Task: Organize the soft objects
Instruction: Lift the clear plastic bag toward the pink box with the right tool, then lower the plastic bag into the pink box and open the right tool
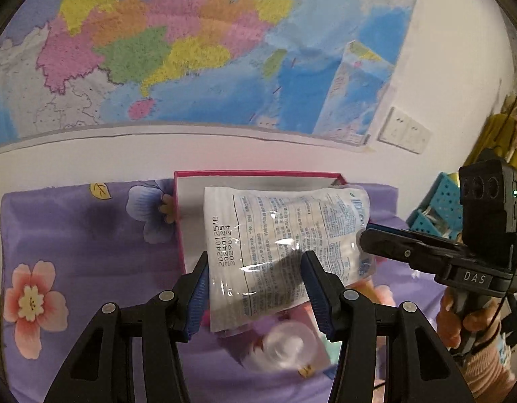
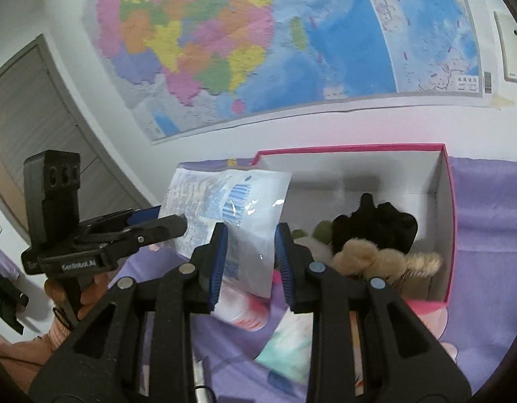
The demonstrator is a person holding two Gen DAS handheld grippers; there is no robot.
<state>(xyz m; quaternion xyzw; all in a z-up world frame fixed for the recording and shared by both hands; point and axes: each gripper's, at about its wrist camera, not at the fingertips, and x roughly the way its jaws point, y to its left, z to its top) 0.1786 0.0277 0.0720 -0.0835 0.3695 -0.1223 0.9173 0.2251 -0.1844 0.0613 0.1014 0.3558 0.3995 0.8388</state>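
A puffy white plastic packet point(image 1: 285, 235) printed with small text and a date code hangs in the air in front of an open pink box point(image 1: 258, 173). My left gripper point(image 1: 256, 285) is shut on its near left part. The right gripper point(image 1: 364, 235) clamps its right edge. In the right wrist view the same packet point(image 2: 248, 208) sits between my right gripper's point(image 2: 248, 255) blue pads, and the left gripper point(image 2: 174, 220) pinches its far left edge. The box point(image 2: 359, 148) holds a black soft item point(image 2: 376, 225), a tan plush point(image 2: 386, 258) and something green point(image 2: 322, 230).
A purple floral cloth point(image 1: 84, 235) covers the surface under the box. Below the packet lie a clear round plastic piece point(image 1: 285, 346) and a teal item point(image 2: 285, 352). A map hangs on the wall point(image 1: 191, 50). Blue perforated baskets point(image 1: 439, 208) stand at the right, and a door point(image 2: 30, 107) at the left.
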